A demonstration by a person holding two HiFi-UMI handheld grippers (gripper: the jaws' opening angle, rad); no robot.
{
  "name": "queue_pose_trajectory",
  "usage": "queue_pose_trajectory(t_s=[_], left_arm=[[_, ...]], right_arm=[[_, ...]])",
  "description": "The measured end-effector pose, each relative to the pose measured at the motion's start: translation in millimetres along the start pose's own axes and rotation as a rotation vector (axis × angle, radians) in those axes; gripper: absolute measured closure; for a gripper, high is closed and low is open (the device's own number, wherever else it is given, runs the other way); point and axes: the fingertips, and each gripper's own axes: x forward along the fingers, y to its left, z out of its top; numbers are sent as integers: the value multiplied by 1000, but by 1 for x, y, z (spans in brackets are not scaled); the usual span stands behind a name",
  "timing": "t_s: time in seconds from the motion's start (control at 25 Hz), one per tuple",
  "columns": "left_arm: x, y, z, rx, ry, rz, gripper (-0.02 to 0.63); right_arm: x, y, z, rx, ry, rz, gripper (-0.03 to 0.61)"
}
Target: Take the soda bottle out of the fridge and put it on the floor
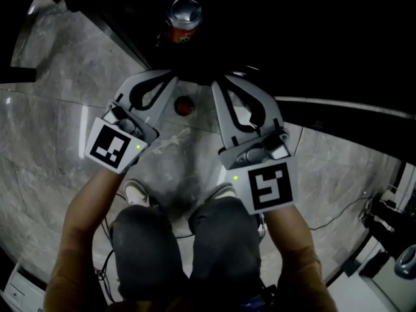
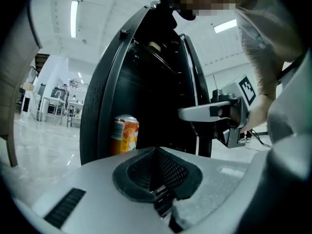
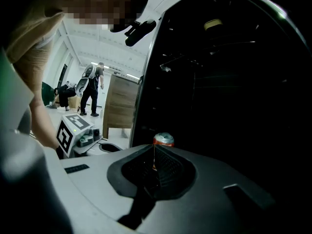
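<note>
Ahead, soda can (image 2: 124,134) near front edge of open fridge (image 2: 95,106), left gripper (image 2: 155,151), right gripper (image 3: 154,149), jaws closed, empty.

Head view downward, gripper views facing fridge (image 2: 97,111)

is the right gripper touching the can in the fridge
Apart. The head view shows dark space between the right gripper and the can.
</note>
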Motion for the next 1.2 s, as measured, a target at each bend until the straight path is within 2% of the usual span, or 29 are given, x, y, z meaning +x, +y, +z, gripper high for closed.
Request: queue_pose_trajectory(t_s=[0.08, 0.2, 0.4, 0.56, 0.72, 0.96, 1.2], left_arm=[[-6, -4, 16, 13, 2, 8, 612], [-15, -15, 31, 34, 53, 11, 612], [-33, -19, 63, -49, 85, 77, 612], [-44, -27, 100, -39, 78, 102, 612], [-52, -50, 138, 27, 82, 75, 612], [-92, -69, 180, -17, 92, 114, 612], [-108, -86, 247, -24, 99, 142, 612]], right_arm=[[-3, 5, 11, 32, 3, 5, 577], [-10, 13, 28, 66, 20, 1, 577], [-27, 25, 58, 56, 87, 30, 577], [-41, 21, 91, 78, 80, 2, 577], [-50, 33, 110, 60, 80, 21, 577], [-66, 64, 146, 55, 131, 53, 577], [-98, 53, 206, 26, 160, 45, 577]])
